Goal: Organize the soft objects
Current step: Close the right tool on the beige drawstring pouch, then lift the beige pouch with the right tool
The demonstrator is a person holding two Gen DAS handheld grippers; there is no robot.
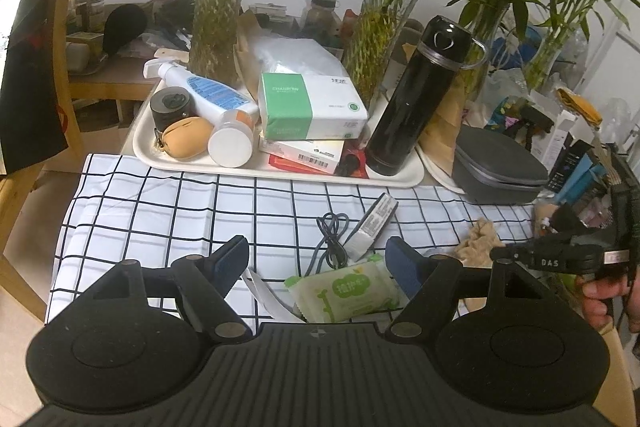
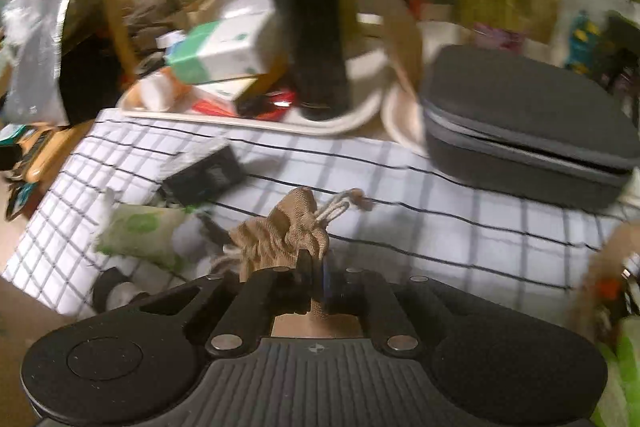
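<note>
A cluttered table carries a white cloth with a black grid (image 1: 160, 211); behind it, upper centre, a cream tray (image 1: 280, 175) holds a black flask (image 1: 416, 95) and a green-and-white tissue box (image 1: 308, 107). Lower centre in the left wrist view, the left gripper (image 1: 316, 267) stands wide apart over a pale green wipes packet (image 1: 344, 291). Lower centre in the blurred right wrist view, the right gripper (image 2: 316, 279) is pinched on a tan drawstring pouch (image 2: 284, 235), crumpled and ribbed, cord trailing right. A grey zip case (image 2: 528, 123) sits at right.
</note>
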